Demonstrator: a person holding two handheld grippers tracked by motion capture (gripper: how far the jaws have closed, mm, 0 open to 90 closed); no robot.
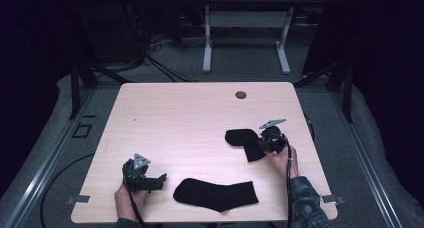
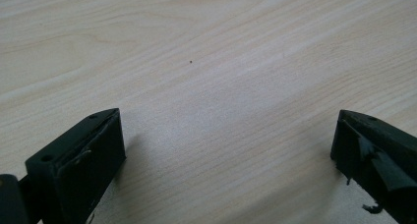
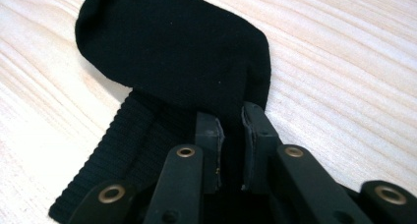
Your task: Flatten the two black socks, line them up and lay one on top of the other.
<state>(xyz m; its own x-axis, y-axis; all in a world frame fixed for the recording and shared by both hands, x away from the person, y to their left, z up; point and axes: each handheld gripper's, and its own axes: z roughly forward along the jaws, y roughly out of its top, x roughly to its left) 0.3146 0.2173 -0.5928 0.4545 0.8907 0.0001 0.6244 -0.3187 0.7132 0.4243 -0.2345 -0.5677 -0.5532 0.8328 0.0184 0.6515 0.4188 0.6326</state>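
We clamp our right claw on the folded sock near the surface's right edge; our left claw stands apart, near the front-left corner.

Two hand-held black grippers, one camouflage sleeve

Each gripper, the left gripper and the right gripper, is black with a grey three-cornered plate on top and a trailing black cable; the right one's linkage arms carry brass-ringed rivets, its fingers flat grey-edged pads. The right sleeve is dark camouflage.
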